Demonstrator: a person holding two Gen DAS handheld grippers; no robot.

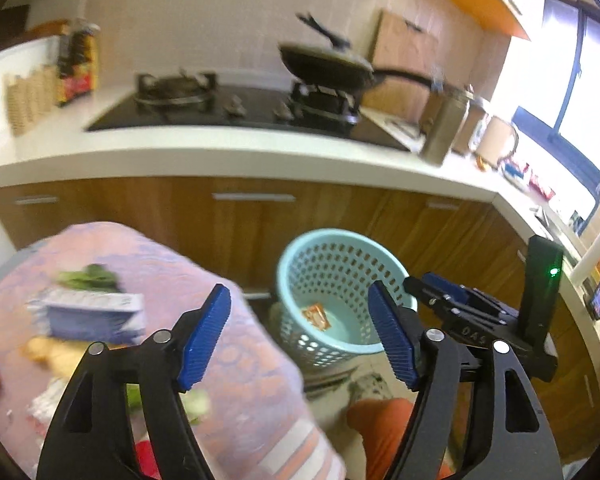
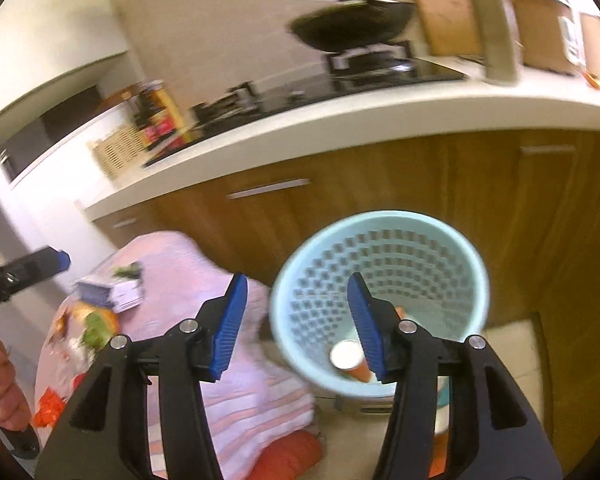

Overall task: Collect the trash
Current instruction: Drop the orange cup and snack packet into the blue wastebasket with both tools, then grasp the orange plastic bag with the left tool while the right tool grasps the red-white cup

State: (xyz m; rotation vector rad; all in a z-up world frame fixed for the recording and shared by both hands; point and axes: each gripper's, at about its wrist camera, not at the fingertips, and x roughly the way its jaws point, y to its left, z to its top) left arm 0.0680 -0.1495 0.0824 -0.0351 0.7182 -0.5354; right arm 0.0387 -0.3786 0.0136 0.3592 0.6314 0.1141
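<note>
A pale blue perforated basket (image 1: pixel 380 252) (image 2: pixel 380 220) stands on the floor beside a low table under a pink cloth (image 1: pixel 236 360) (image 2: pixel 180 264). In the basket lie an orange wrapper (image 1: pixel 316 316) and an orange paper cup (image 2: pixel 350 360). On the cloth are a blue-white box (image 1: pixel 96 316) (image 2: pixel 108 294), leafy greens (image 1: pixel 92 276) (image 2: pixel 96 328) and other scraps. My left gripper (image 1: pixel 300 320) is open and empty, above the table's edge and the basket. My right gripper (image 2: pixel 296 312) is open and empty above the basket's rim; it shows at the right (image 1: pixel 424 286).
Wooden cabinets (image 1: pixel 252 232) under a white counter (image 1: pixel 220 152) stand right behind the basket. On the counter are a gas hob with a black wok (image 1: pixel 324 66) and jars. An orange object (image 1: pixel 380 420) lies on the floor by the table. A hand (image 2: pixel 4 392) holds the left gripper.
</note>
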